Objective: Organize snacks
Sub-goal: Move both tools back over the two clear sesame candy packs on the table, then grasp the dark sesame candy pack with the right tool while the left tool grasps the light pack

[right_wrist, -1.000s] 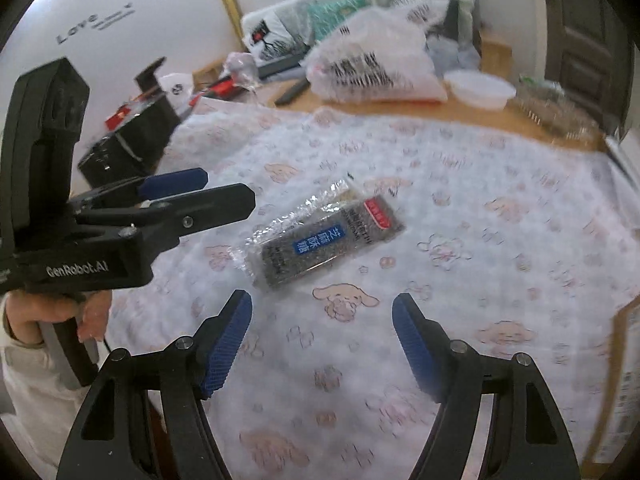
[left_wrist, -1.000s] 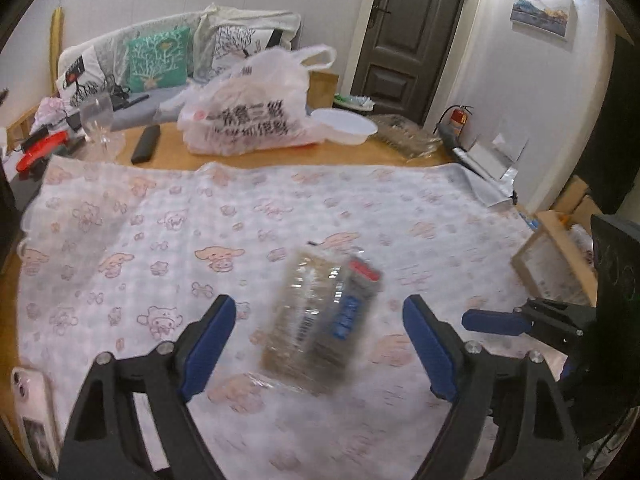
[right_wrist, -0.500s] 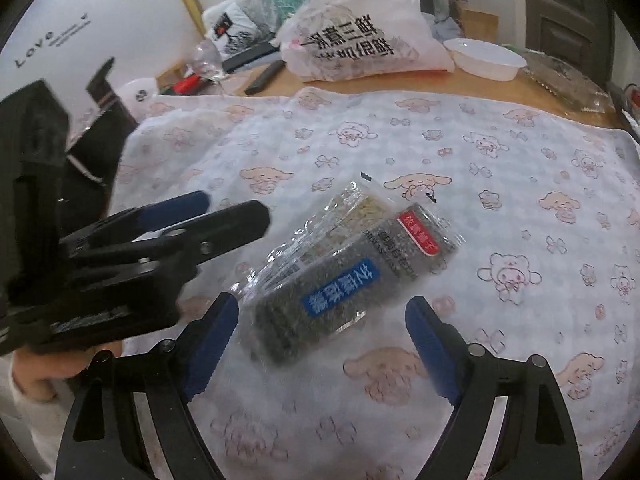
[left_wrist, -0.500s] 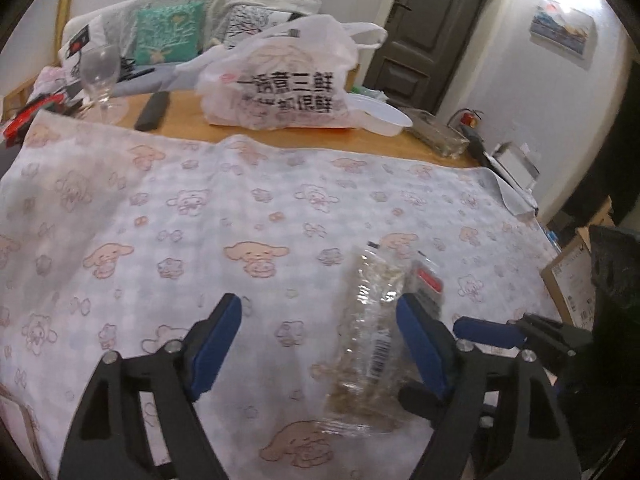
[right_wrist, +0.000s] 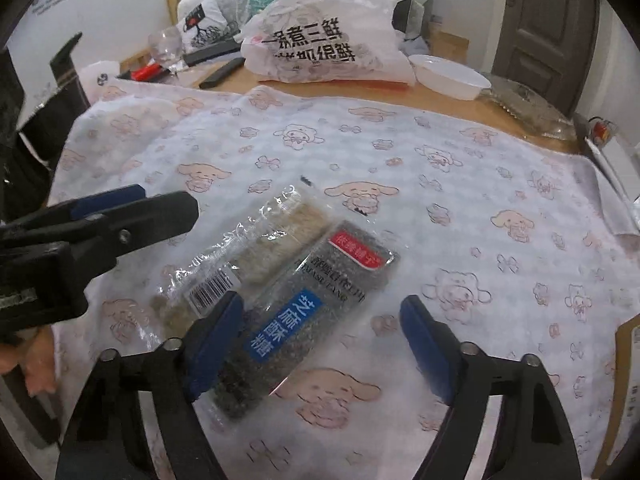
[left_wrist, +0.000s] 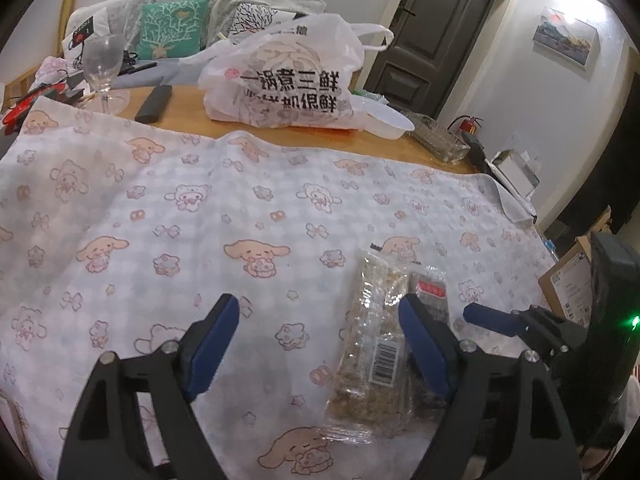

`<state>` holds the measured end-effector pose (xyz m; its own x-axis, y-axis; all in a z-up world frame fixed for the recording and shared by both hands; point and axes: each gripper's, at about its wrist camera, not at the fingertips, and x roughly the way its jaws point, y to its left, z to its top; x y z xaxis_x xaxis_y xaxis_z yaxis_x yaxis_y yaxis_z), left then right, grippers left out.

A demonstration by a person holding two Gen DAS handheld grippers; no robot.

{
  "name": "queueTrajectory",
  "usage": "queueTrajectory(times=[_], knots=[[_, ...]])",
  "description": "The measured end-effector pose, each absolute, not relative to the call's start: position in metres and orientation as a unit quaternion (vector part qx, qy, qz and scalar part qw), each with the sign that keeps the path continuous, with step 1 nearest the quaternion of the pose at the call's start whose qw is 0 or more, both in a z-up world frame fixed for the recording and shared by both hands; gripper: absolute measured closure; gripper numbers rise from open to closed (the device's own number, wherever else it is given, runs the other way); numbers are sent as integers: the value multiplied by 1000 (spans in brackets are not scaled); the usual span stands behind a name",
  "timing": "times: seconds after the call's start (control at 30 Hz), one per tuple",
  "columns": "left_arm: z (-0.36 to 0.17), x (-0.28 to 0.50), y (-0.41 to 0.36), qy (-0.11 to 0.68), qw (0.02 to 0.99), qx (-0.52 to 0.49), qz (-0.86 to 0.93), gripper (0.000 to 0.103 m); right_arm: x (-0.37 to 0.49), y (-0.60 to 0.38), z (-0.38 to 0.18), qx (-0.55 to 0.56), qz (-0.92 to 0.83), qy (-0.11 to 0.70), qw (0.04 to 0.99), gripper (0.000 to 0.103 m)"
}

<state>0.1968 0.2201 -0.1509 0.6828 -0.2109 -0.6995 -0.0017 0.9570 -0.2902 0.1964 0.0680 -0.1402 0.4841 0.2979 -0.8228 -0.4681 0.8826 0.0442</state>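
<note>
light snack pack: clear-wrapped pale grain bar (left_wrist: 376,332), between left gripper (left_wrist: 324,340) fingers, near right finger
dark snack pack: black sesame bar, blue label (right_wrist: 296,320), between right gripper (right_wrist: 322,340) fingers
grippers: both wide open, empty

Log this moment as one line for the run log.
left gripper: open, beside light snack pack | right gripper: open, over dark snack pack | packs side by side on tablecloth

— What sort of place is this?
— A home's living room. A sofa (left_wrist: 132,20) with patterned cushions (left_wrist: 173,28) stands behind the wooden table (left_wrist: 188,120).
— Anything else?
— A cartoon-print cloth (left_wrist: 160,200) covers the table; a wine glass (left_wrist: 102,64), remote (left_wrist: 154,103) and takeaway bag (left_wrist: 288,84) sit there, near a panelled door (left_wrist: 440,36) and framed picture (left_wrist: 566,42).
</note>
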Motion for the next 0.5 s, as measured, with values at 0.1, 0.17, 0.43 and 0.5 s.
queueTrajectory(times=[0.1, 0.17, 0.43, 0.5], knots=[[-154, 197, 214, 398, 907, -122, -59, 23, 195, 57, -136, -96, 219, 457, 857, 51], [-155, 197, 208, 401, 907, -112, -64, 23, 194, 53, -135, -106, 216, 457, 856, 62], [-155, 194, 209, 395, 909, -120, -62, 23, 189, 64, -136, -70, 252, 474, 841, 37], [-156, 195, 210, 397, 908, -122, -59, 23, 187, 78, -139, -85, 250, 475, 840, 35]])
